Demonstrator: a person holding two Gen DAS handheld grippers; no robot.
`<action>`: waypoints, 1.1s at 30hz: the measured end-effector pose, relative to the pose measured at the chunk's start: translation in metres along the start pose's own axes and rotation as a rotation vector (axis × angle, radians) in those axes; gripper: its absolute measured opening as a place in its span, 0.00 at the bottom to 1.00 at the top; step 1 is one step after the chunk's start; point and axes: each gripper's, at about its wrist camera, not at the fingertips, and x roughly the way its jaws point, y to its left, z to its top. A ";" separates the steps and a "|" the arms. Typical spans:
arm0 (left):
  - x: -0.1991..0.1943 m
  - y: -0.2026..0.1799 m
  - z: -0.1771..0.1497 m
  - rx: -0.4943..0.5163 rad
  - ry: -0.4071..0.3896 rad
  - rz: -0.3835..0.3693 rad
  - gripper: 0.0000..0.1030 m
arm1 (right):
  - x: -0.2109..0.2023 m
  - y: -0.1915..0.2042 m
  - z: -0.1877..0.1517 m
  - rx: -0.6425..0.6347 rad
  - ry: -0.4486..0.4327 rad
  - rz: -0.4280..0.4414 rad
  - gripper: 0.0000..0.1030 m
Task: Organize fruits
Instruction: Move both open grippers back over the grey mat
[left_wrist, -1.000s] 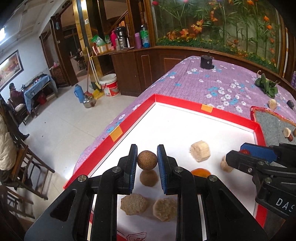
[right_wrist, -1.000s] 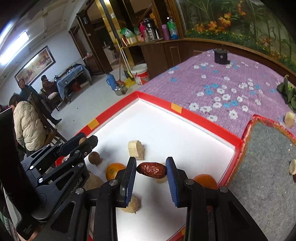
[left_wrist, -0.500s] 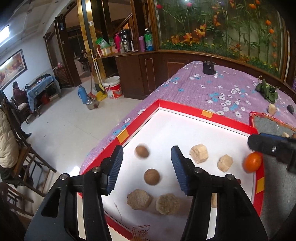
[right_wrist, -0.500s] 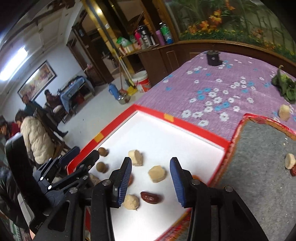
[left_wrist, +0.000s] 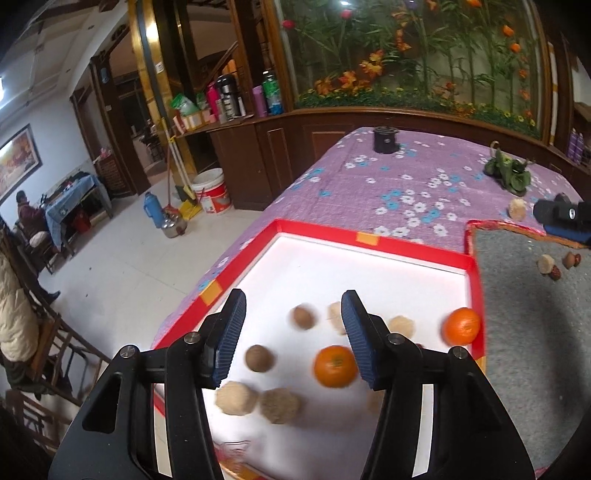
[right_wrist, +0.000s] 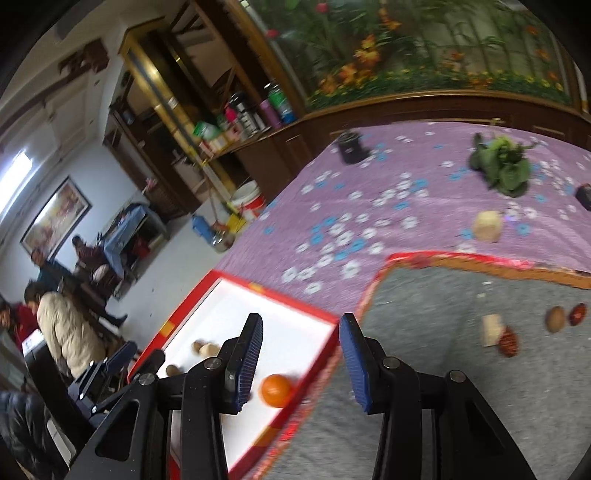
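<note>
A white tray with a red rim (left_wrist: 406, 246) holds two brown round fruits (left_wrist: 260, 357), two oranges (left_wrist: 335, 365), pale chunks (left_wrist: 402, 325) and two rough tan balls (left_wrist: 236, 398). My left gripper (left_wrist: 293, 338) is open and empty, raised above the tray. My right gripper (right_wrist: 301, 360) is open and empty, above the tray's right rim (right_wrist: 284, 302) and the grey mat (right_wrist: 461, 369). On the mat lie a pale chunk (right_wrist: 492, 329), red dates (right_wrist: 509, 342) and a brown fruit (right_wrist: 555, 319). One orange (right_wrist: 276, 390) shows between the right fingers.
The table has a purple flowered cloth (left_wrist: 388, 184). On it are a dark cup (left_wrist: 385, 139), a green leafy bunch (left_wrist: 509, 173) and a loose pale chunk (left_wrist: 517, 209). The table's left edge drops to the floor; people sit at the left.
Both grippers opened and let go: the brown fruit and the red date dropped into the tray. Both grippers then rose; the right one swung toward the grey mat.
</note>
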 end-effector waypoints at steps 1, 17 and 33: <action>-0.001 -0.005 0.001 0.009 -0.002 -0.005 0.52 | -0.004 -0.007 0.002 0.013 -0.009 -0.007 0.40; -0.013 -0.090 0.030 0.170 -0.016 -0.091 0.52 | -0.079 -0.144 0.030 0.204 -0.158 -0.099 0.41; 0.004 -0.191 0.049 0.318 0.026 -0.189 0.52 | -0.114 -0.280 0.021 0.409 -0.131 -0.102 0.41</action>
